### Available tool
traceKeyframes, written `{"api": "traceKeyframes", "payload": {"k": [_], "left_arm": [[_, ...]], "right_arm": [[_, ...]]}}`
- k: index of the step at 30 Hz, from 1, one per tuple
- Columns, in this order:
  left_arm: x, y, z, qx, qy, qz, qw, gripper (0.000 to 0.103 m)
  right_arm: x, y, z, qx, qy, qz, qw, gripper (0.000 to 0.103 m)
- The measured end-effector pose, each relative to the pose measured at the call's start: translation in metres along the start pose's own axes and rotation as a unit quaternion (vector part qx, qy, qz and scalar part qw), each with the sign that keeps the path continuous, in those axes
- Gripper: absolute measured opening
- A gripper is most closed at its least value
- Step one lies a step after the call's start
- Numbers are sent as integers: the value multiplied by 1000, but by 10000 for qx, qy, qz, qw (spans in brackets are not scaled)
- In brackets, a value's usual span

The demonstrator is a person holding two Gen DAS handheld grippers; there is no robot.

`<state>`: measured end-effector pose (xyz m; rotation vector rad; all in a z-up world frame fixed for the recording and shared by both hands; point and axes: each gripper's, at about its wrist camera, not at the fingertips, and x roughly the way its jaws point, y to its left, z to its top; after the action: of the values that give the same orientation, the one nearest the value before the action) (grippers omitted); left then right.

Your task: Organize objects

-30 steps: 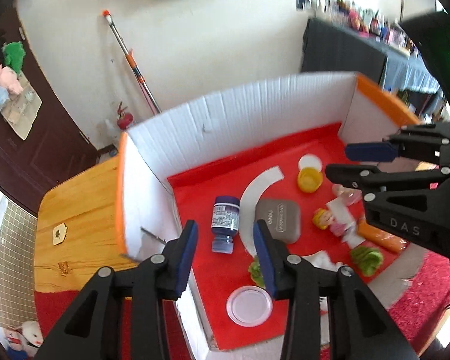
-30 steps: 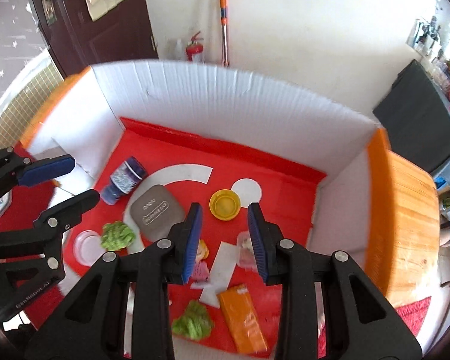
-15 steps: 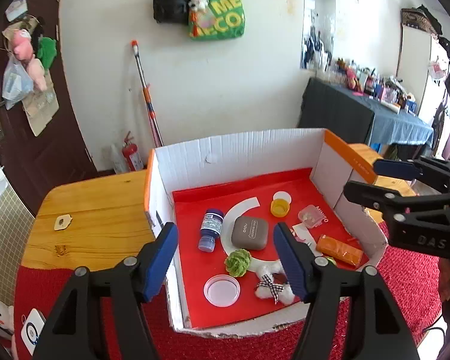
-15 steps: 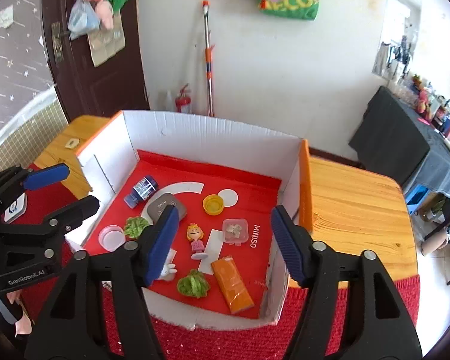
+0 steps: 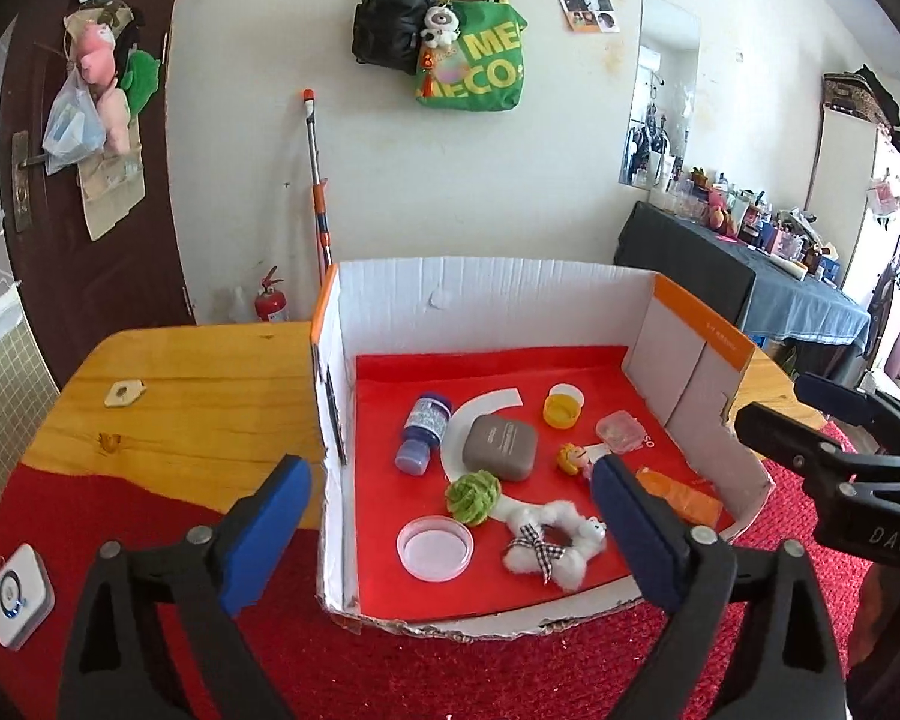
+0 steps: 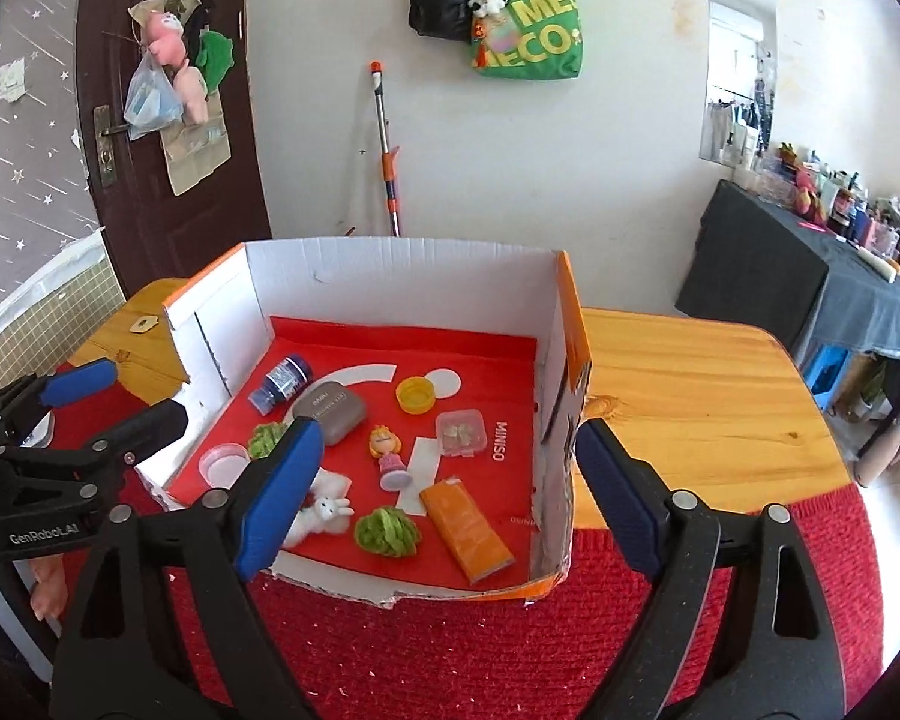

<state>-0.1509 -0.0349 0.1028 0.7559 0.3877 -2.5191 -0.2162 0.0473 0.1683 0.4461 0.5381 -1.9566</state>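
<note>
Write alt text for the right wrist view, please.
An open right gripper hangs empty before a cardboard box with a red floor, which holds a doll figurine, an orange packet and a blue bottle. The left gripper is open, at left.

Ten small things in one cardboard box (image 5: 492,294).
Two green yarn balls (image 6: 387,531); one each of bottle (image 5: 423,432), grey case (image 5: 501,447), yellow cap (image 5: 563,408), doll (image 6: 387,456), clear box (image 6: 461,432), orange packet (image 6: 465,531), dish (image 5: 435,547), plush scrunchie (image 5: 555,543).
</note>
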Motion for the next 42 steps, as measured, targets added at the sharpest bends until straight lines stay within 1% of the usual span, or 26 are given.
{"api": "traceKeyframes", "payload": {"k": [9, 12, 18, 20, 23, 27, 33, 40, 42], "left_arm": [[15, -1, -13, 12, -127, 223, 9997, 99], [20, -3, -20, 47, -193, 306, 9993, 100], [29, -4, -26, 70, -183, 366, 9991, 100], [32, -5, -27, 99, -195, 444, 9988, 100], [36, -4, -29, 113, -197, 514, 9984, 100], [41, -1, -30, 61, -131, 532, 9985, 102], [42, 0, -31, 4, -144, 621, 9980, 102], [42, -1, -31, 9, -157, 686, 9975, 102], [42, -1, -31, 4, -171, 690, 9975, 102]], "right_arm": [[30, -4, -22, 121, 95, -68, 9999, 87], [37, -4, -27, 112, 88, -163, 9998, 87], [42, -5, -31, 63, -2, -209, 9998, 87], [44, -5, -33, 45, -12, -261, 9996, 87], [48, -8, -36, 137, 36, -183, 9997, 87], [48, -7, -39, 61, -42, -249, 9997, 87], [49, -3, -42, -21, -73, -300, 9995, 87], [48, -5, -43, 21, -120, -289, 9995, 87], [48, -5, -43, 31, -114, -291, 9995, 92]]}}
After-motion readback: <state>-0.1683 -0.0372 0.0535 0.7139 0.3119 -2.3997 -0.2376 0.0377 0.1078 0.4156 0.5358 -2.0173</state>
